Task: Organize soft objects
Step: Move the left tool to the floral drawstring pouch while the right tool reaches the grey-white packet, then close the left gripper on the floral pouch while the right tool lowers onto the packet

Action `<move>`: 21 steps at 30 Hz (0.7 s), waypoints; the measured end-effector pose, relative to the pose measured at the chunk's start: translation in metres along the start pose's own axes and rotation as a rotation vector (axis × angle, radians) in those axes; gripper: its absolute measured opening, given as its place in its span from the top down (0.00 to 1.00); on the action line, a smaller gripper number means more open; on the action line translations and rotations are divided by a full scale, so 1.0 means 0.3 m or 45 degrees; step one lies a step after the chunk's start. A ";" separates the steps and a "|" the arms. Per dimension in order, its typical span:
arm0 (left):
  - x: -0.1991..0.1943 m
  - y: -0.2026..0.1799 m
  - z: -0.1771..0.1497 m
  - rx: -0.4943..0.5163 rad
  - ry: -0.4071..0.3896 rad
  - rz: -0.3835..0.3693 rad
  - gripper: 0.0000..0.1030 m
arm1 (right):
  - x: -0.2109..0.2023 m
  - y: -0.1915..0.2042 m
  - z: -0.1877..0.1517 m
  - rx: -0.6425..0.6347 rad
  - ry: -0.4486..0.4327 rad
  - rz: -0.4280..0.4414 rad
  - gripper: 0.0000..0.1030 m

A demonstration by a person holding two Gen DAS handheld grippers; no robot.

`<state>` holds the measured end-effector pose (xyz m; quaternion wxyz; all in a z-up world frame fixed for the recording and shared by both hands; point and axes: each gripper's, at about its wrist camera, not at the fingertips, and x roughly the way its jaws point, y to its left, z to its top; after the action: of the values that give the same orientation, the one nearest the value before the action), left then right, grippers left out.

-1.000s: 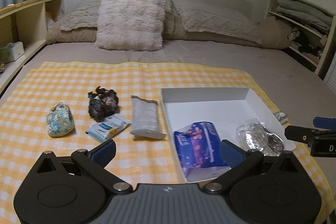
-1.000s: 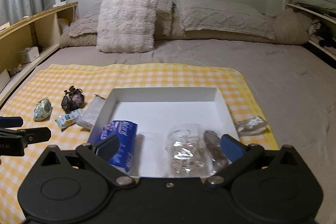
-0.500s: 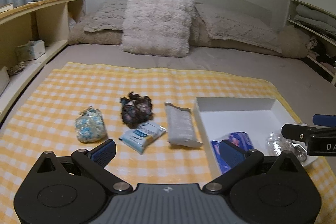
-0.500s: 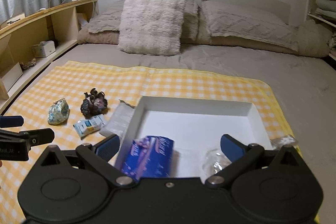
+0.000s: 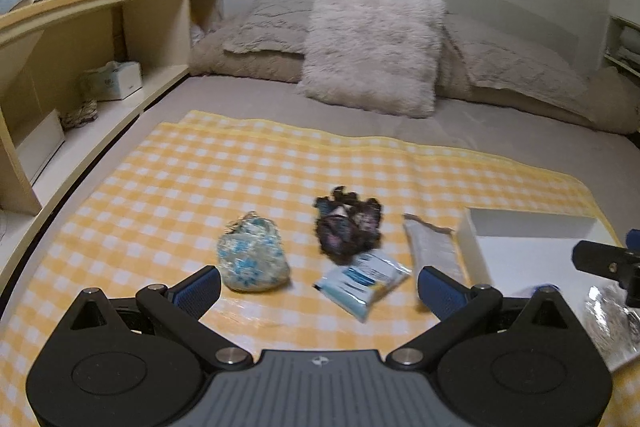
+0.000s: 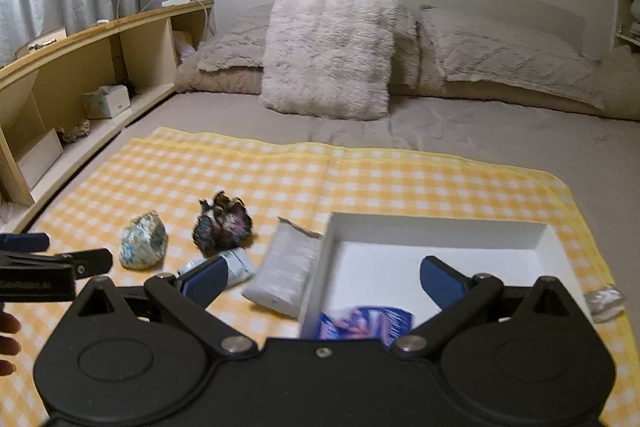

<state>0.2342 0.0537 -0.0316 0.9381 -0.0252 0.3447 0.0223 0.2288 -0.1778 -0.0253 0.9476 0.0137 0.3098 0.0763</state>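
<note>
1. Left wrist view: the left claw (image 5: 319, 285) is being held wide and empty, low over the yellow checked cloth (image 5: 200, 187) spread on the bed (image 5: 500, 131). Between and just beyond its fingers, four loose soft items are being kept in a rough row: a blue floral pouch (image 5: 252, 257), a dark scrunched bundle (image 5: 347, 233), a wipes packet (image 5: 362, 281) and a grey packet (image 5: 431, 247). The spread of the fingers is judged as being readied for one of these, probably the pouch or the wipes packet.

2. Right wrist view: the right claw (image 6: 320, 281) is likewise being held wide and carrying nothing, above the near edge of the white box (image 6: 440, 223). A blue patterned pack (image 6: 364, 321) is lying inside the box, which is evidently being used as the collecting place. A small silvery packet (image 6: 604, 299) is lying outside, just beside the box's right wall, not yet gathered.
</note>
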 end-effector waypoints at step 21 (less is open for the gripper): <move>0.359 0.176 0.096 -0.211 0.158 0.171 0.01 | 0.411 0.089 0.112 0.211 0.230 0.191 0.31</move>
<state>0.3318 0.1109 -0.0812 0.9061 -0.0808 0.4000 0.1118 0.3433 -0.1320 -0.0683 0.9031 0.1081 0.3972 0.1221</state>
